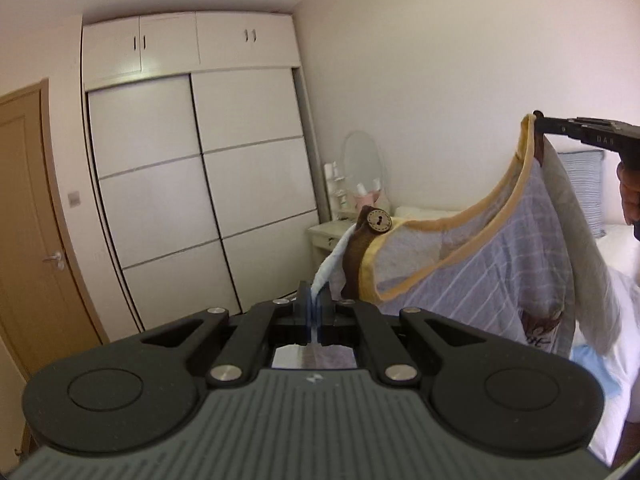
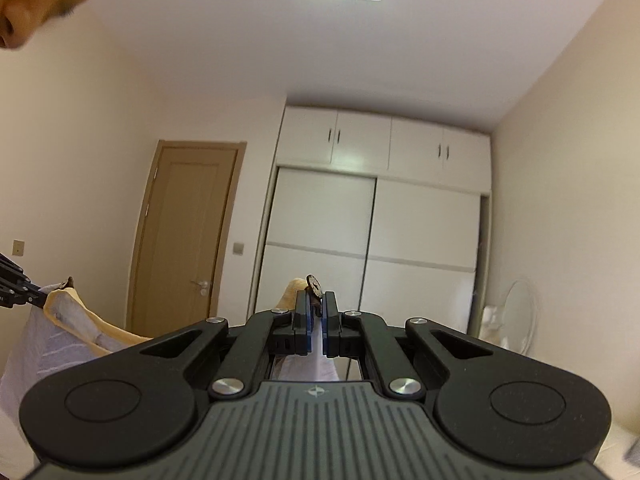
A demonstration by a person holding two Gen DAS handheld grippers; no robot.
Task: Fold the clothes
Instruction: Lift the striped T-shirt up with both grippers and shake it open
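A small striped lilac garment (image 1: 508,248) with yellow trim, a brown strap and a wooden button (image 1: 379,221) hangs in the air between both grippers. My left gripper (image 1: 315,300) is shut on one shoulder strap of it. The right gripper (image 1: 538,116) shows in the left wrist view at the upper right, pinching the other shoulder. In the right wrist view my right gripper (image 2: 316,314) is shut on the yellow-trimmed strap with a button (image 2: 313,283) poking above the fingers. The garment (image 2: 52,340) sags to the left there, up to the left gripper (image 2: 40,298).
A white wardrobe (image 1: 192,184) with sliding doors fills the far wall, with a wooden door (image 1: 28,232) to its left. A bed with white sheets (image 1: 616,264) and a striped pillow (image 1: 584,184) lies at the right. A small dresser with a round mirror (image 1: 362,164) stands in the corner.
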